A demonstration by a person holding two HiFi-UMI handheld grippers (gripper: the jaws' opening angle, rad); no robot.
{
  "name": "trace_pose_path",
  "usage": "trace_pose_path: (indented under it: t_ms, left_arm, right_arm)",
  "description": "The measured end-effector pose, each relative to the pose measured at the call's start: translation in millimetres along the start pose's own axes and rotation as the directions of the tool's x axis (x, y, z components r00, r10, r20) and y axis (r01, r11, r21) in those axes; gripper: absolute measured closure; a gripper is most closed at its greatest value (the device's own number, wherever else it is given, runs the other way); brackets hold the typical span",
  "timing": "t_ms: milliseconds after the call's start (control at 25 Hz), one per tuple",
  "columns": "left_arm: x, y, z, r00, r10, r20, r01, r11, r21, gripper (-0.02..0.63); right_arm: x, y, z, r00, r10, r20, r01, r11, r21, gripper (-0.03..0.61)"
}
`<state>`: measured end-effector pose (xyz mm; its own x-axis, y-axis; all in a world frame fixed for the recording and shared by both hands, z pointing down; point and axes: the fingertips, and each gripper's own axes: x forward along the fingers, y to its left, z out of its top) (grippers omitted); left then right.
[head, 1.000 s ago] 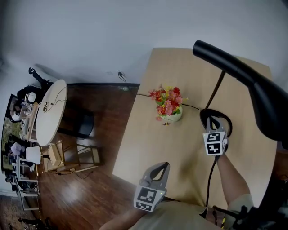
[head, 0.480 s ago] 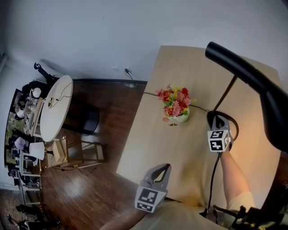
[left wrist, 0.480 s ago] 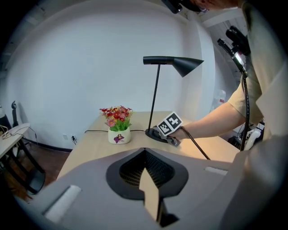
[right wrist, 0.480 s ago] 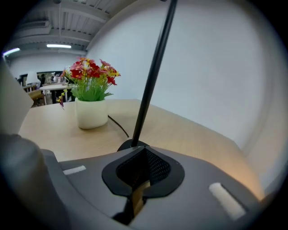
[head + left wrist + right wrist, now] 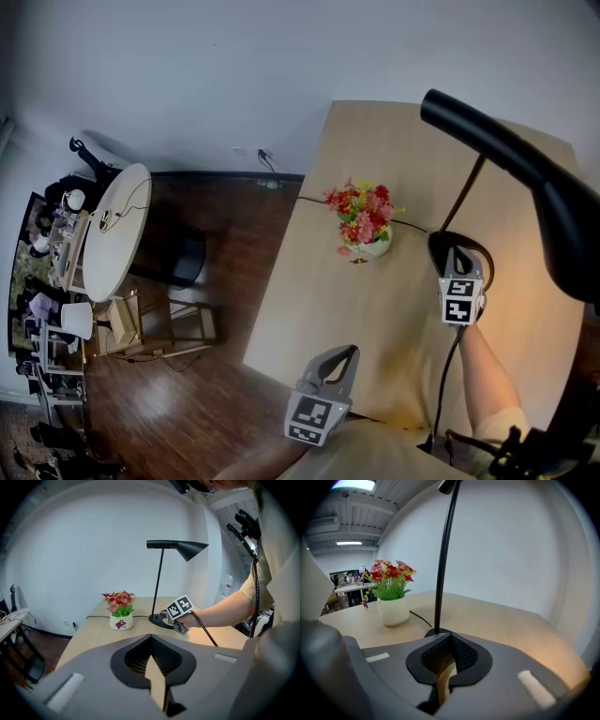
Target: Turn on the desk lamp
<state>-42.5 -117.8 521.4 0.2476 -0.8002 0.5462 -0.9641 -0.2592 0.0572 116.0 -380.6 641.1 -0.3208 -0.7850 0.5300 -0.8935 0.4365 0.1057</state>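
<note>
Right tongs (image 5: 457,255) closed, edged back over lamp base (image 5: 437,246), glow (image 5: 521,314) unchanged

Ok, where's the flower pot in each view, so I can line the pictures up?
Head view: flower pot mid-table, left of the lamp pole.
Left gripper view: left of centre, left of the pole.
Right gripper view: at the left, left of the pole.
Shared landmark: the lamp pole.
</note>
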Motion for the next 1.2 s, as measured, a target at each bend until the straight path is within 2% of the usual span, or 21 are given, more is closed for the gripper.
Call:
trace_pose_path:
  t_ms: [200,600,880,1040,1200]
  left_arm:
    - [-1.7,-6.3,3.5,1.0,-0.013,0.021,0.013,1.0,0.004,0.615]
    - [-15.0,0.1,8.8,0.994,-0.024,0.103,0.025,1.0,-0.009,0.615]
    - [-34.8,4.8,21.1,0.978,-0.055,0.202,0.057,0.998,-0.006,0.615]
    - [-47.9,7.0,9.7,0.971,-0.078,0.225,0.083,0.996,-0.011,0.615]
    - [-60.0,-1.0,14.1,0.959,-0.132,0.251,0.131,0.991,0.021,0.615]
  right_arm:
    - [-17.0,6.3,20.7,0.998,0.015,0.056,-0.016,1.0,0.018,0.578]
    - [-78.8,18.7,65.0,0.983,-0.014,0.181,0.006,0.999,0.043,0.578]
    - [-141.4,39.2,67.8,0.974,-0.043,0.221,0.028,0.997,0.068,0.578]
    - [-186.8,71.1,65.7,0.969,-0.019,0.248,0.011,0.999,0.036,0.578]
    - [-232.6,86.4,72.7,0.955,-0.047,0.293,0.035,0.998,0.046,0.578]
